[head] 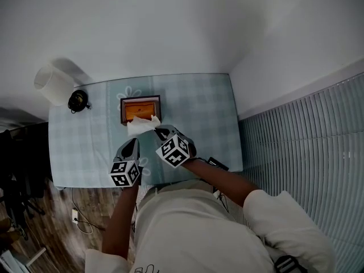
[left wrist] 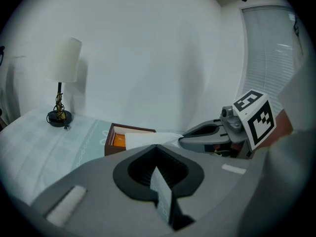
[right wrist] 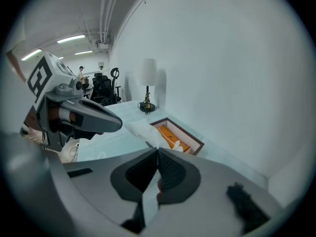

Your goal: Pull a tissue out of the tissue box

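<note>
A brown wooden tissue box (head: 140, 108) with orange inside stands open on the blue checked table (head: 199, 124). A white tissue (head: 139, 127) stretches from the box toward me. My right gripper (head: 160, 131) is shut on the tissue's end; in the right gripper view the tissue (right wrist: 150, 135) runs from the box (right wrist: 177, 137) into the closed tips (right wrist: 158, 150). My left gripper (head: 135, 141) sits just left of it, jaws together, tips at the tissue's near edge. The left gripper view shows its tips (left wrist: 157, 147) under the tissue (left wrist: 148, 138); I cannot see whether they pinch it.
A table lamp (head: 57, 85) with a white shade stands at the table's back left corner. White walls lie behind and to the right, with window blinds (head: 307, 135) at the right. A cable (head: 79, 218) lies on the wooden floor at left.
</note>
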Demonstrator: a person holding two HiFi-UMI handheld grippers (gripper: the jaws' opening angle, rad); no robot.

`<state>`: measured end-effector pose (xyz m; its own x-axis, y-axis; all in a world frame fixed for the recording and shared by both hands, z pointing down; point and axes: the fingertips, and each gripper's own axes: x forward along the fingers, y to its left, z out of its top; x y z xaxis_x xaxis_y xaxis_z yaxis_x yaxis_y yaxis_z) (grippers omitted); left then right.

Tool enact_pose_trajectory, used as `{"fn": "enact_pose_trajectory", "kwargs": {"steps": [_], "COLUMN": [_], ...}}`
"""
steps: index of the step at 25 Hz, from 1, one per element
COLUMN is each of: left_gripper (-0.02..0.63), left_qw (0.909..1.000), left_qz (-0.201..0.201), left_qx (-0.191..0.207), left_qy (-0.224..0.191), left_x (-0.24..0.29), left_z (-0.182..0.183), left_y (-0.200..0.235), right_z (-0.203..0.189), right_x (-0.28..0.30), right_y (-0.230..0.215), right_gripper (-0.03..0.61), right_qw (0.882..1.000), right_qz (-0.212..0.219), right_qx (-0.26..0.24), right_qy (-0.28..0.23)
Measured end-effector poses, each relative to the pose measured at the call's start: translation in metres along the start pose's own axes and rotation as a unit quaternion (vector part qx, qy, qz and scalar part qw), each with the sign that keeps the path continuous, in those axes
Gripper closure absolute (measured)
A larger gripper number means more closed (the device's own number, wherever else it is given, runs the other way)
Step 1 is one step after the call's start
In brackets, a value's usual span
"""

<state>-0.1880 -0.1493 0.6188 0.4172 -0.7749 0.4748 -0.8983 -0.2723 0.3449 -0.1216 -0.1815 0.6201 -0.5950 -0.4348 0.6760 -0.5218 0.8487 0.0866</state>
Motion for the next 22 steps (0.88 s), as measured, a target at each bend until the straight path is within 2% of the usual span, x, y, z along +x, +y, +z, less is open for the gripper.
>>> {"fn": "enact_pose_trajectory", "kwargs": {"steps": [5, 10, 19, 22], "left_gripper": [0.607, 0.606, 0.606, 0.606], "left_qw": [0.9995, 0.9987, 0.9947, 0.9933], "left_qz": [-0.011, -0.022, -0.043, -0.045], "left_qx": [-0.003, 0.002, 0.035, 0.06], "left_qy": [-0.031, -0.045, -0.086, -0.088], "left_x": [-0.022, -0.042, -0.082, -0.091], "left_z": [0.016, 0.028, 0.06, 0.059], "left_y": [-0.017, -0.039, -0.083, -0.092], "right_z": [0.011, 0.028, 0.044, 0.042], "right_x": [-0.035, -0.07, -0.131, -0.145], "right_y": [0.007, 0.014, 0.028, 0.035], "right_gripper": [0.565, 0.565, 0.565, 0.565], "right_qw": [0.999, 0.997, 0.986, 0.981], "right_qz": [-0.001, 0.002, 0.02, 0.026], "right_qx": [0.02, 0.039, 0.123, 0.145], "right_qy": [-0.028, -0.062, -0.114, -0.124]}}
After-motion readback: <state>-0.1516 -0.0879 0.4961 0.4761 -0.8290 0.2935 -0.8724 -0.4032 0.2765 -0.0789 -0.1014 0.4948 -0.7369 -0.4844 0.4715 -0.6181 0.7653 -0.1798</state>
